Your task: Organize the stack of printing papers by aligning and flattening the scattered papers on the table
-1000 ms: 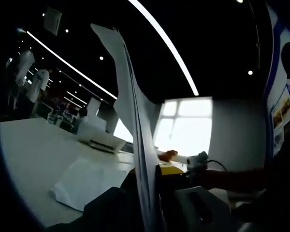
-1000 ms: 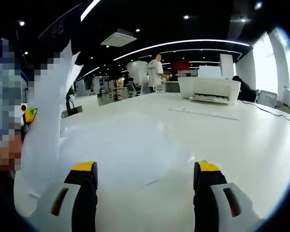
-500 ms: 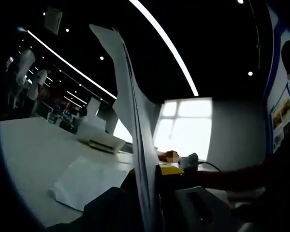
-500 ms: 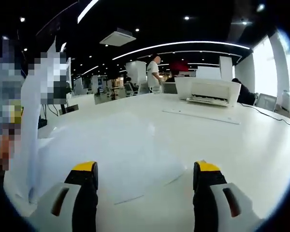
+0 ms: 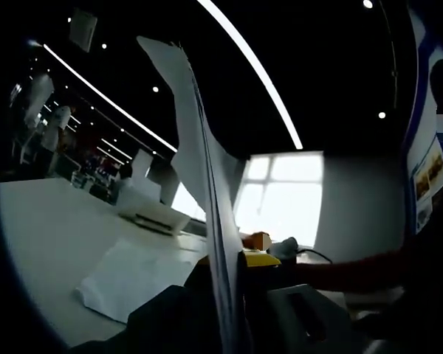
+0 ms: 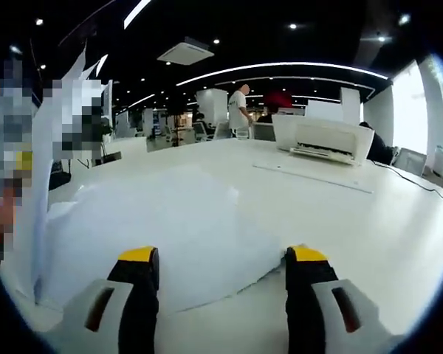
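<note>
Two views, left gripper view first.
Upright sheets (image 5: 199, 184): I see them edge-on, long axis rising steeply, clamped in my left gripper (image 5: 232, 310).
Flat paper (image 5: 133, 276): lies on the counter (image 5: 44, 228), open surface beyond.
Right gripper (image 6: 221, 295): jaws wide apart, holding nothing, above loose sheets (image 6: 162, 228); bare counter toward the printer (image 6: 321, 139).

Your left gripper view sits low at the white surface (image 5: 52, 236), tilted upward toward the dark ceiling, an upright sheaf of white printing papers (image 5: 207, 214) hard against the lens. Your right gripper view looks level across the same surface (image 6: 399, 243) from just above it. Both views share the flat white sheets (image 6: 162, 228) and the distant white printer (image 6: 325, 139).
</note>
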Demonstrator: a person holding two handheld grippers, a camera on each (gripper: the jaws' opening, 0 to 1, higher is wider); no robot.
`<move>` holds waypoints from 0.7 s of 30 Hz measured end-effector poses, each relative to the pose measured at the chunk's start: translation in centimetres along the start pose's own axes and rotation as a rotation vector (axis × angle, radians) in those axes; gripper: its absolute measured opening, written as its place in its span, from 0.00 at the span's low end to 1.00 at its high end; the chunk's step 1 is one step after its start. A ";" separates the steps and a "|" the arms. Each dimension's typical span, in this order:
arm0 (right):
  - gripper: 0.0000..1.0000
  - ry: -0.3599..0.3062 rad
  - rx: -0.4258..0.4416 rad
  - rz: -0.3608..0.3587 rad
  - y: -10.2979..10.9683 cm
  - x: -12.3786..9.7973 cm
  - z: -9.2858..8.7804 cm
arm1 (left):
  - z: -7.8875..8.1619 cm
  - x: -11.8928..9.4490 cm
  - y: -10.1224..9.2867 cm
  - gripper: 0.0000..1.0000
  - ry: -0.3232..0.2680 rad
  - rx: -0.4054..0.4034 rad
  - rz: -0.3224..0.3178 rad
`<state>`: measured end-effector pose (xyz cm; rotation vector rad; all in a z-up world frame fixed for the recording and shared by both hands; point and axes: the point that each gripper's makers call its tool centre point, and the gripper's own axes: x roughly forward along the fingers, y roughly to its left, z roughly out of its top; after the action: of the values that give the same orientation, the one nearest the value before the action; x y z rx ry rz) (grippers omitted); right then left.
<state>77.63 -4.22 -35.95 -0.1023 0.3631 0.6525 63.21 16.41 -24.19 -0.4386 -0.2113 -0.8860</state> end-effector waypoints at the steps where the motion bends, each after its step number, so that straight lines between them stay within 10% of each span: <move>1: 0.60 0.001 0.002 -0.002 -0.1 0.1 0.0 | 0.0 0.0 0.0 0.06 0.000 0.000 0.000; 21: 0.18 -0.008 -0.044 0.102 2.6 -0.3 0.7 | 0.0 0.0 -0.1 0.06 0.000 0.000 0.002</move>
<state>76.04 -2.21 -35.14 -0.1233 0.3483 0.7619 63.16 16.39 -24.13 -0.4392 -0.2109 -0.8842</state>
